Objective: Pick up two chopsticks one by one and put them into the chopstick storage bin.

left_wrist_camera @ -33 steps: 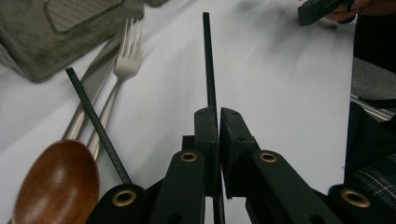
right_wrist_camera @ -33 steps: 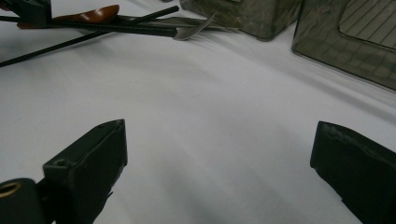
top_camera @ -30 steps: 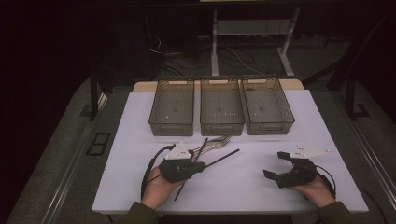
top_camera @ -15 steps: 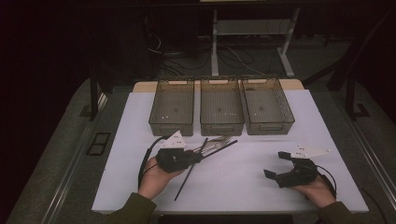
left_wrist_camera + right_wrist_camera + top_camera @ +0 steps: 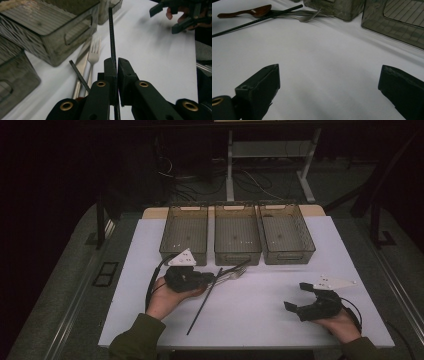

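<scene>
My left gripper (image 5: 209, 280) (image 5: 117, 65) is shut on a thin black chopstick (image 5: 111, 35) (image 5: 241, 265), which sticks out ahead of the jaws toward the bins. A second black chopstick (image 5: 202, 305) (image 5: 78, 72) lies slanted on the white table below the gripper. A metal fork (image 5: 93, 56) (image 5: 231, 274) rests beside it, in front of the bins. My right gripper (image 5: 296, 296) (image 5: 329, 82) stands open at the front right with bare table between its jaws. From there a brown spoon (image 5: 249, 11), a chopstick (image 5: 262, 18) and the fork (image 5: 308, 17) lie far off.
Three translucent grey bins (image 5: 184, 256) (image 5: 237, 257) (image 5: 289, 256) stand side by side at the back of the white table (image 5: 260, 320). Two bin walls (image 5: 47, 47) (image 5: 392, 27) show close in the gripper views. Dark floor and cables lie beyond the table.
My left gripper has risen and moved away from the person toward the bins, carrying the chopstick. The right gripper has kept still.
</scene>
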Demonstrator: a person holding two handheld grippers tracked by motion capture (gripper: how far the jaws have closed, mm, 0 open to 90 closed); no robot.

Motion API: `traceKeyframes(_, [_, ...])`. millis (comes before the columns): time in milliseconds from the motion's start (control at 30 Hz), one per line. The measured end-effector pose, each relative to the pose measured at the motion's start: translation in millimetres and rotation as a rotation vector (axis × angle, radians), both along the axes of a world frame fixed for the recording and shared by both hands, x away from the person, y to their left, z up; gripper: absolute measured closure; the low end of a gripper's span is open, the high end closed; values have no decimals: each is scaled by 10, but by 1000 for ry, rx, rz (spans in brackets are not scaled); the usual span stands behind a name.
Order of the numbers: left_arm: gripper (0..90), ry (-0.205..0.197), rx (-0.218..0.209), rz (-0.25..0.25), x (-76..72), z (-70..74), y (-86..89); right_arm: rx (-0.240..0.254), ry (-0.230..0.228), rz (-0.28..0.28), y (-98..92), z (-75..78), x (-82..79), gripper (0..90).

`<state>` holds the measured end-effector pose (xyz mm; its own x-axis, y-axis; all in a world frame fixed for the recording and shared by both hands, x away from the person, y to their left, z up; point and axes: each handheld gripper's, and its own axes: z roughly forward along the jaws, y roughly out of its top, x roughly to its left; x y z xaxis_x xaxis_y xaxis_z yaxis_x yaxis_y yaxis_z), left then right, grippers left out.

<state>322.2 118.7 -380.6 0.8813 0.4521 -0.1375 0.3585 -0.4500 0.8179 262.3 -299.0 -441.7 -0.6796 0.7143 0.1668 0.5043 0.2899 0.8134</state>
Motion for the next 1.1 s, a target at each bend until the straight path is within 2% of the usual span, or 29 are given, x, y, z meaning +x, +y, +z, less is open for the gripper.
traceKeyframes(500, [855, -31, -10, 41, 319, 288, 90, 4, 14, -1, -7, 2, -10, 33])
traceKeyframes(533, [855, -35, -11, 44, 340, 307, 100, -2, -9, 2, -13, -4, 5, 33])
traceKeyframes(567, [855, -37, -15, 49, 363, 328, 111, 3, 9, -1, -8, -1, -6, 33])
traceKeyframes(633, [855, -41, -16, 57, 395, 354, 123, 0, 8, 2, -9, -2, 0, 33])
traceKeyframes(667, [855, -44, -13, 60, 414, 370, 133, 2, 21, -2, -4, 1, -7, 33])
traceKeyframes(1100, [855, -80, 11, 137, 671, 536, 268, 7, 1, 4, -31, 8, -13, 33])
